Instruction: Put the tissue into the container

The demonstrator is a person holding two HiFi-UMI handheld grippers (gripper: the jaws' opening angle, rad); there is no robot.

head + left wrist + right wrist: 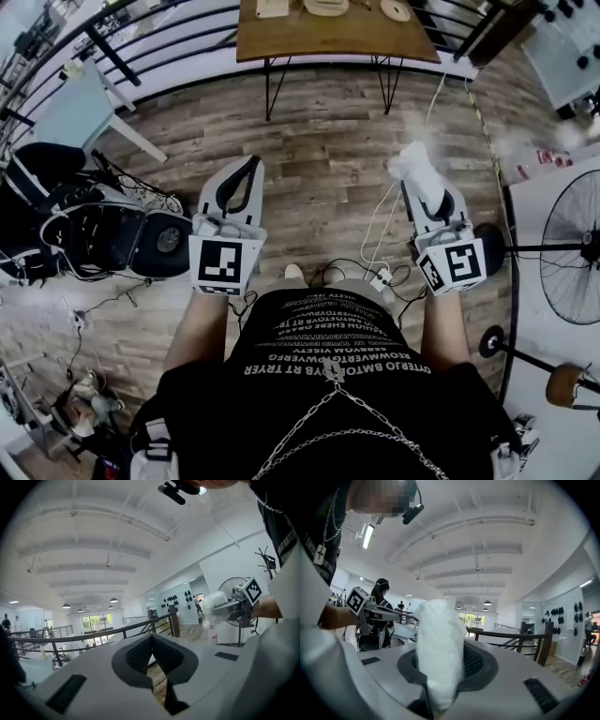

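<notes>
Presently right gripper (440, 667) clamps the tissue (438, 634); left gripper (152, 651) closed, empty — no container visible. Recommend steady grip until directly over it.

both arms reach out in front of me, left forearm (200, 328) and right forearm (444, 330) bare, each hand carrying its gripper side by side and well apart, pointed forward and about level. the left gripper (246, 178) looks closed and empty. in its own view the pad tips seem to meet, with only a thin slit lower down. the right gripper (427, 190) is clamped on a white tissue (438, 653), which stands up out of the jaws past the tips.
</notes>
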